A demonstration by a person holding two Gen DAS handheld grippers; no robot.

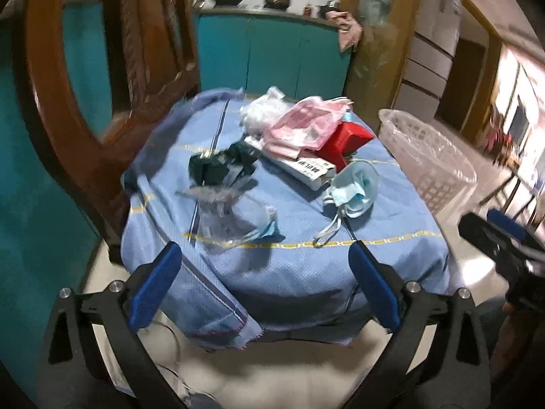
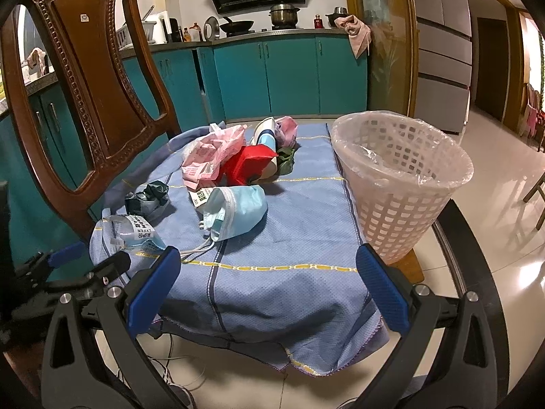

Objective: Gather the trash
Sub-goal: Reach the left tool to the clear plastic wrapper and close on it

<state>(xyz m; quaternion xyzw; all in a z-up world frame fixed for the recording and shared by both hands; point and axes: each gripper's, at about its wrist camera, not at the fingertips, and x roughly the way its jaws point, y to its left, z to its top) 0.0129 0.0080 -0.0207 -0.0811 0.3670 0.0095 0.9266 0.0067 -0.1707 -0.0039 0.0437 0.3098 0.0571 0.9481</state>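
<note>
While both sets of jaws stand wide apart and hold nothing, the collecting looks barely begun. The left gripper (image 1: 265, 269) hangs over the near edge of the blue cloth (image 1: 306, 238) that covers the small worktop, and the right gripper (image 2: 267, 271) does the same from a spot nearer the basket; each shows at the edge of the other's view.

Just ahead of the left jaws lies a clear plastic wrapper (image 1: 231, 225) with a printed label, and behind it a crumpled dark green wrapper (image 1: 221, 167). Ahead of the right jaws lies a light blue face mask (image 2: 235, 211), its ear loops trailing toward the front. Further back, heaped together and touching, are a white printed carton (image 1: 306, 168), a red box (image 1: 344, 143), a pink plastic bag (image 1: 303, 126) and a white crumpled bag (image 1: 262, 109); the right wrist view shows more pieces behind these, too tangled to name.

At the cloth's right side stands a white lattice wastebasket (image 2: 402, 184) lined with a clear bag. What shows of its inside looks empty, though its bottom is hidden. A carved wooden chair (image 2: 92, 78) stands at the left.

So every visible piece of trash is still out on the cloth, and all of it remains to be moved into the basket.
</note>
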